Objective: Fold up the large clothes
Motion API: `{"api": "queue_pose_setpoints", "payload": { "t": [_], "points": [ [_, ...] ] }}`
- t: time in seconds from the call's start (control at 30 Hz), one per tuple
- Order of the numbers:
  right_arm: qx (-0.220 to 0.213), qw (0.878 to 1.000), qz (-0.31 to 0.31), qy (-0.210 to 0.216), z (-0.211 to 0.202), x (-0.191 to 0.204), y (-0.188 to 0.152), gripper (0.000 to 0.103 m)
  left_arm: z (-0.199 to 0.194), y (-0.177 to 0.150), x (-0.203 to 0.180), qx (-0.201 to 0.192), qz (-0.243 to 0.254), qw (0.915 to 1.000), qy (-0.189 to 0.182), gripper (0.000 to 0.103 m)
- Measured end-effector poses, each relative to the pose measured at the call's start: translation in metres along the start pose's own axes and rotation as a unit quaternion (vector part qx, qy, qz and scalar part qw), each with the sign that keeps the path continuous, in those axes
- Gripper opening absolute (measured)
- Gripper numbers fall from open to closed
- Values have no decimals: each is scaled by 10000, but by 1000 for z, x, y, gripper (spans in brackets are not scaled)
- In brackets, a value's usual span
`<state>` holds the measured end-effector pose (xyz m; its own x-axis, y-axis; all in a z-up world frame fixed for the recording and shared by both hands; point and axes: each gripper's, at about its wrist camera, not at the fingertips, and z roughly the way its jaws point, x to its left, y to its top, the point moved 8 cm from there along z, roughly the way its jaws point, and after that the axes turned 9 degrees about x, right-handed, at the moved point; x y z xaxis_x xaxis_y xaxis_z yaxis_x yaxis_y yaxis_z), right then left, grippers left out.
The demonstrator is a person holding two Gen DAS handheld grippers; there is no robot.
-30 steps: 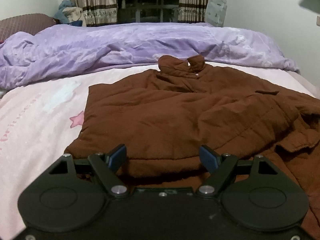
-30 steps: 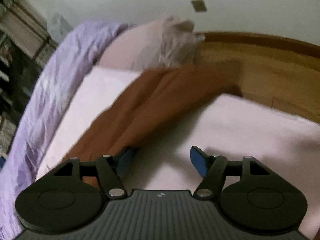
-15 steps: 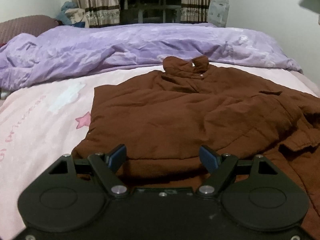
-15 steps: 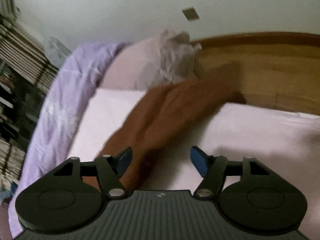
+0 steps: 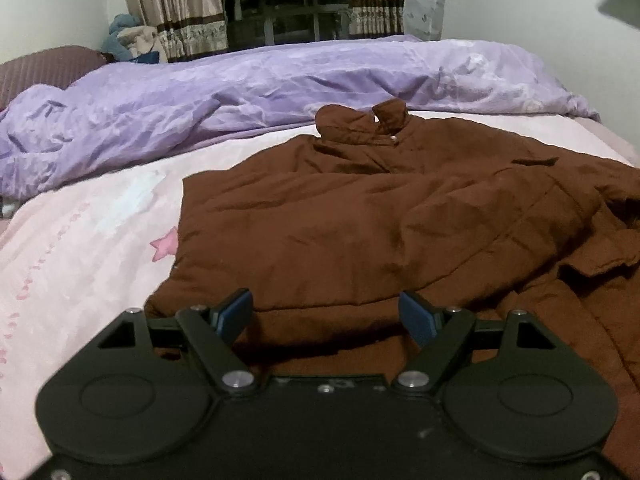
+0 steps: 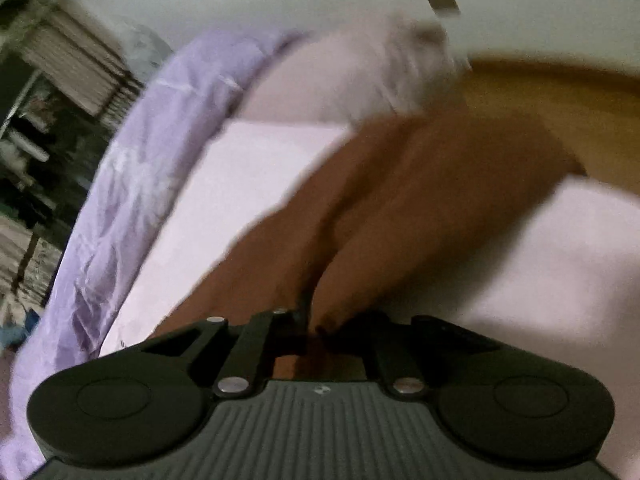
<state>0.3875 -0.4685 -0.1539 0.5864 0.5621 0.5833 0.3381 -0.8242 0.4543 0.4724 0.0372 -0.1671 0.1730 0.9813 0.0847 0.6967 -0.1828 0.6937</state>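
Observation:
A large brown padded coat (image 5: 360,216) lies spread on the pink bed sheet (image 5: 80,240), collar (image 5: 360,124) at the far side, its left half folded over. My left gripper (image 5: 328,314) is open and empty, hovering just above the coat's near hem. In the blurred right wrist view, my right gripper (image 6: 310,326) is shut on a brown sleeve of the coat (image 6: 400,200), which stretches away toward the bed's edge.
A rumpled purple duvet (image 5: 240,96) lies across the far side of the bed. Curtains and a dark window (image 5: 280,0) stand behind it. A wooden floor (image 6: 560,112) and a white bag-like object (image 6: 404,68) show beyond the bed in the right view.
My right gripper has closed on the coat's sleeve; it was open before. The left gripper has shifted slightly left, still open.

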Motion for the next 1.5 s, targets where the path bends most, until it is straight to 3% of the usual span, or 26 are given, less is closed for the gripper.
{"api": "queue_pose_setpoints", "payload": {
  "t": [0.07, 0.17, 0.23, 0.27, 0.33, 0.4, 0.43, 0.6, 0.67, 0.73, 0.83, 0.93, 1.0, 1.1, 1.23, 1.4, 1.5],
  "points": [
    [-354, 9986, -395, -9, -21, 24, 1, 7, -1, 2, 2, -26, 22, 10000, 41, 81],
    [-705, 9895, -1140, 533, -57, 84, -8, 6, -5, 6, 9, -80, -54, 9999, 76, 82],
    [-848, 9748, -1779, 1048, -84, 139, -34, 6, -8, 9, 14, -135, -110, 9998, 105, 81],
    [-809, 9661, -2095, 1274, -92, 161, -49, 6, -10, 10, 16, -158, -134, 9997, 130, 81],
    [-568, 9308, -3162, 1744, -105, 215, -111, 6, -13, 10, 20, -195, -177, 9995, 166, 81],
    [-292, 8997, -3951, 1835, -104, 243, -173, 7, -14, 9, 24, -189, -230, 9994, 191, 81],
    [-151, 8944, -4089, 1808, -97, 247, -195, 7, -15, 8, 26, -173, -250, 9993, 208, 81],
    [1107, 9069, -3795, 1458, -26, 225, -259, 11, -12, -2, 31, -33, -294, 9993, 223, 81],
    [1243, 9081, -3833, 1139, -5, 209, -273, 13, -11, -5, 32, 18, -289, 9993, 234, 81],
    [1016, 9113, -3799, 1224, -10, 205, -280, 13, -9, -8, 34, 56, -291, 9992, 254, 81],
    [1071, 9109, -3794, 1215, -15, 210, -280, 17, -8, -11, 36, 105, -316, 9991, 276, 81],
    [1290, 9065, -3802, 1306, -19, 216, -276, 33, -7, -10, 36, 121, -337, 9989, 287, 81],
    [1422, 9001, -3932, 1224, -27, 217, -277, 58, -8, -10, 36, 106, -358, 9989, 283, 81],
    [1086, 9101, -3865, 1029, -43, 209, -267, 75, -7, -6, 34, 93, -375, 9989, 247, 82],
    [632, 9234, -3699, 807, -51, 193, -238, 79, -9, -5, 25, 60, -285, 9994, 197, 82],
    [406, 9616, -2624, 701, -49, 159, -191, 84, -10, -8, 19, 76, -95, 9996, 263, 82],
    [241, 9734, -2178, 671, -49, 143, -173, 85, -7, -12, 24, 151, -145, 9992, 333, 82]
  ]
}}
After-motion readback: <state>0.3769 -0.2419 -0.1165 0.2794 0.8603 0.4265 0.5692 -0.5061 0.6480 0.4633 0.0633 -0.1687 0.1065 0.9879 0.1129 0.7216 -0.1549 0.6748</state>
